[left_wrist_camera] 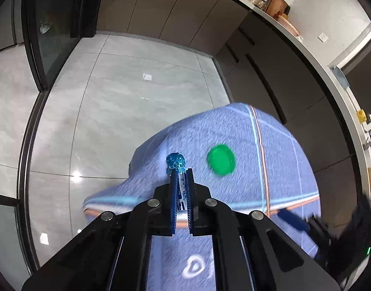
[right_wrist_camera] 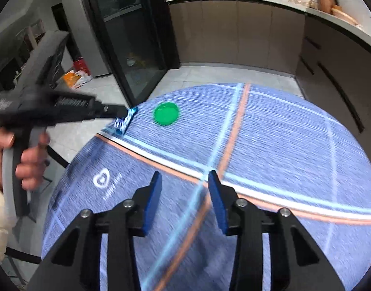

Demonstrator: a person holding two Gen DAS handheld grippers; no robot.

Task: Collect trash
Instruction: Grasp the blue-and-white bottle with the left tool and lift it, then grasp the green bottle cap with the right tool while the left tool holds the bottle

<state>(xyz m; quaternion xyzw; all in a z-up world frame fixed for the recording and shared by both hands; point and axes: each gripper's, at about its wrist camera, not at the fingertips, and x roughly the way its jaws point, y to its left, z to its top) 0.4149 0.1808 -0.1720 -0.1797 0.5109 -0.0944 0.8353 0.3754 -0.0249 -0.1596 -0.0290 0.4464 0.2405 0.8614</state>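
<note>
Over a kitchen floor of pale tiles stands the table (right_wrist_camera: 294, 145), draped in a blue cloth crossed by orange and white stripes. Near the cloth's far left edge lies a green cap (right_wrist_camera: 166, 113), the landmark for everything else. Just left of the cap, the left hand-held gripper (left_wrist_camera: 182, 172) is clenched on a blue candy wrapper (left_wrist_camera: 182, 189), a thin strip pinched between its pads with a crumpled foil knob sticking out past the tips. A person's hand (right_wrist_camera: 20, 155) grips that tool's handle. On the near side of the cap and well apart from it, the right hand-held gripper (right_wrist_camera: 184, 178) hangs above the cloth, its jaws apart and nothing between them.

Judging by the thin pinch, the wrapper could slide out if swung quickly. The cap looks slick and flat, so narrowly parted jaws might skid it off the nearby edge.
</note>
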